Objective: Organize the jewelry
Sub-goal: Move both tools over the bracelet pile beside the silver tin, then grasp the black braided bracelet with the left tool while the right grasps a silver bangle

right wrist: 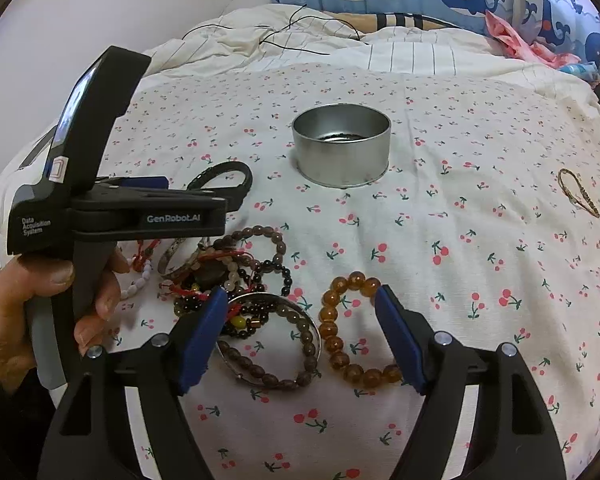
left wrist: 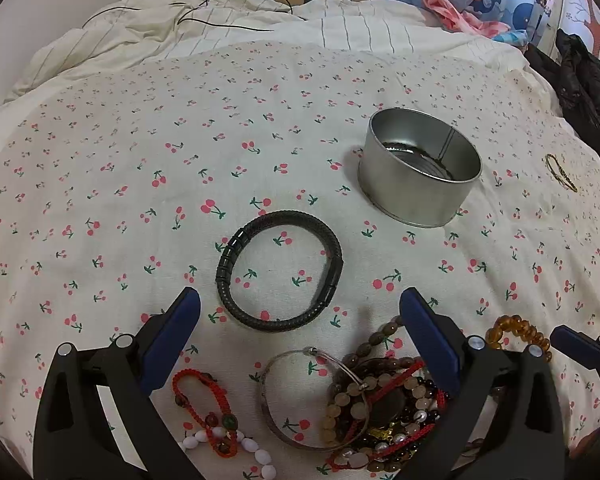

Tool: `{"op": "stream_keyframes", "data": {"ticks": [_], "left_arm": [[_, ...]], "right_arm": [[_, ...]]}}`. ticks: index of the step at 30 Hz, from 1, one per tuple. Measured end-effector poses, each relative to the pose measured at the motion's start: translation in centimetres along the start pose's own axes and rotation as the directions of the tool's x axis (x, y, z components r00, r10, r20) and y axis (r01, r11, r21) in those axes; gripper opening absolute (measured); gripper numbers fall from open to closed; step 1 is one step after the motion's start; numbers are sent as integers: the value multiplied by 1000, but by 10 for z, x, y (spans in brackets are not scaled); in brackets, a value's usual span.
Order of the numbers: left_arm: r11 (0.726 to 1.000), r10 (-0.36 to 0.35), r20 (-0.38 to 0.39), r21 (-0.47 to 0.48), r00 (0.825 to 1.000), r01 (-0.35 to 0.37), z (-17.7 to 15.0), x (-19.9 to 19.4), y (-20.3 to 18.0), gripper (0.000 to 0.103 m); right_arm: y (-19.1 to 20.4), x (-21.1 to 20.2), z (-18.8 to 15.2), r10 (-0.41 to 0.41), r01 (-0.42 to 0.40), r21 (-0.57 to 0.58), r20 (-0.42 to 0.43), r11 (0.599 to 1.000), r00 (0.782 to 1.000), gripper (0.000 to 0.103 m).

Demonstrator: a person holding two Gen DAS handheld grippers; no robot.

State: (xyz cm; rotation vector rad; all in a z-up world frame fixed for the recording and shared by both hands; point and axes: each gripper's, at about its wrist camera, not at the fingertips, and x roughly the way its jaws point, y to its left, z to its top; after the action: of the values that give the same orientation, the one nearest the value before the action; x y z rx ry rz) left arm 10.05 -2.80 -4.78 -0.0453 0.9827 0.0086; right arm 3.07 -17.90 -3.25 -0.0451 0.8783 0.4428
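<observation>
Both grippers are held tilted down over the cherry-print bedspread point(right wrist: 460, 280), jaws spread wide and empty. Left gripper point(left wrist: 300, 304) is parked by the black bracelet point(left wrist: 280, 270); right gripper point(right wrist: 300, 300) is straddling the amber bead bracelet point(right wrist: 348, 332), not touching it. Tin point(right wrist: 341, 146) sits further back.

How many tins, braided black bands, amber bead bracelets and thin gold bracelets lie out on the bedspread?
Tin: 1
Braided black band: 1
Amber bead bracelet: 1
Thin gold bracelet: 1
Total: 4
Inside the tin: cannot tell.
</observation>
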Motion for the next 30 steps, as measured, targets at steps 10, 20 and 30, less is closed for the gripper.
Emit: {"op": "stream_keyframes", "data": {"ticks": [10,20,30], "left_arm": [[999,-53,-30,2,998,53,0,4,-6,96],[919,-348,-89,-228,933,321,5,24,34,96],[907,-370,-83,-250,925,340,13,31,37,58]], "right_arm": [[7,-2,-2,38,-38,-19,-7,999,999,74],[41,8,-17,147,-164,-149,-118,975,982,51],[38,23,-23,171,-189,-100,-165,977,971,15]]}}
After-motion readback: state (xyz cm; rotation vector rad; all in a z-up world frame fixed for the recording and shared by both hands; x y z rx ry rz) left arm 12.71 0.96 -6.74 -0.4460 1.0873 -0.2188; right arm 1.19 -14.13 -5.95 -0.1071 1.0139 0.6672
